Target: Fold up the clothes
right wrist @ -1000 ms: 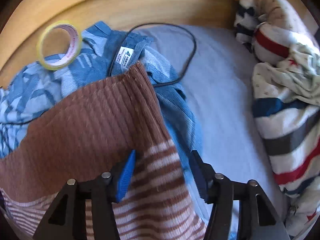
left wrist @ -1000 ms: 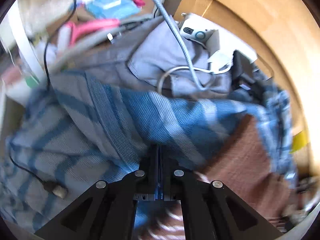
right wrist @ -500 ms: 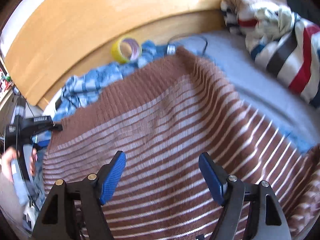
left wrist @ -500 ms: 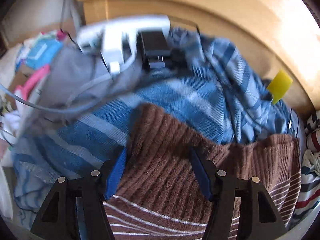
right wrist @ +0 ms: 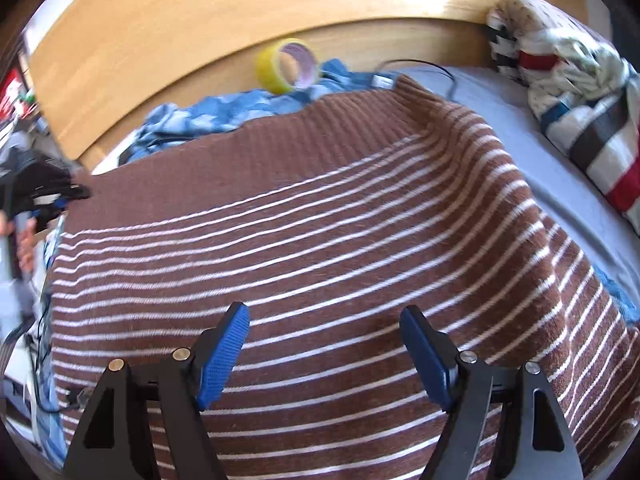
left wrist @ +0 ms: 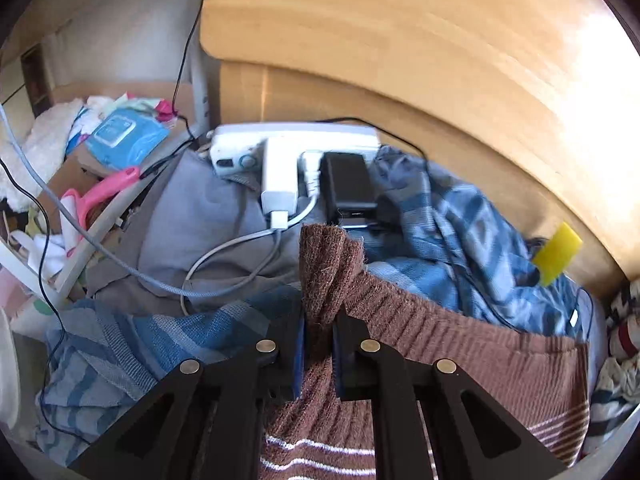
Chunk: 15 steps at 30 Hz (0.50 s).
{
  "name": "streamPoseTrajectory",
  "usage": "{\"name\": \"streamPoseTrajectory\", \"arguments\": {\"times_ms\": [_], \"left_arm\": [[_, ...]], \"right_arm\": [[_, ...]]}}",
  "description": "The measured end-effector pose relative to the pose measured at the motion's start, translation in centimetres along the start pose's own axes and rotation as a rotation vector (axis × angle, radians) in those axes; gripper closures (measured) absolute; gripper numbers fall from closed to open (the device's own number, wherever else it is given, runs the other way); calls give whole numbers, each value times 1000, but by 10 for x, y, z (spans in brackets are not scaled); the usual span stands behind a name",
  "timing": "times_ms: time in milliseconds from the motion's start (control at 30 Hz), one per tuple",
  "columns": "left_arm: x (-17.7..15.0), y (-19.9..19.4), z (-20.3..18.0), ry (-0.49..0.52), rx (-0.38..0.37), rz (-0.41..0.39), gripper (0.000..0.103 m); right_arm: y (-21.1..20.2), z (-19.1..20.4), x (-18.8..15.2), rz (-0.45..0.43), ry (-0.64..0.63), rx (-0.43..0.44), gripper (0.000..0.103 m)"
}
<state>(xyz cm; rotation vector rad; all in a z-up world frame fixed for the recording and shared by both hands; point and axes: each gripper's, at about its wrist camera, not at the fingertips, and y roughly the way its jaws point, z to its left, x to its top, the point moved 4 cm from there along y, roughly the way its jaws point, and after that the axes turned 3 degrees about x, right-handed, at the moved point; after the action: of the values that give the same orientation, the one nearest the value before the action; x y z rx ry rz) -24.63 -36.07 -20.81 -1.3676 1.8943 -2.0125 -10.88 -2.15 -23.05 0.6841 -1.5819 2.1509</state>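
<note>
Pinching the brown sweater (left wrist: pixel 420 328), left gripper (left wrist: pixel 319 334) jaws closing; right gripper (right wrist: pixel 326 354) jaws opening, spread above stripes.

Showing matte black on both — left gripper (left wrist: pixel 318 344) and right gripper (right wrist: pixel 326 354) alike. Carrying flat angular link arms with long triangular cut-outs. Gleaming at the pivots with round silver screws (left wrist: pixel 370 345), four per gripper. Wearing blue pads (right wrist: pixel 222 350) on the inner finger faces — ribbed, knit-like in texture on the right gripper.
</note>
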Motion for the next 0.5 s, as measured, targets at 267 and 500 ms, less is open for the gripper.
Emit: {"name": "streamPoseTrajectory", "arguments": {"times_ms": [267,500], "left_arm": [[-14,22,5,-108,-6,105,78],[-54,-84,29,-125,-290,47,31]], "right_arm": [[14,4,-8,90,-18,38,19],[14,-8,-3,129,24,110,17]]}}
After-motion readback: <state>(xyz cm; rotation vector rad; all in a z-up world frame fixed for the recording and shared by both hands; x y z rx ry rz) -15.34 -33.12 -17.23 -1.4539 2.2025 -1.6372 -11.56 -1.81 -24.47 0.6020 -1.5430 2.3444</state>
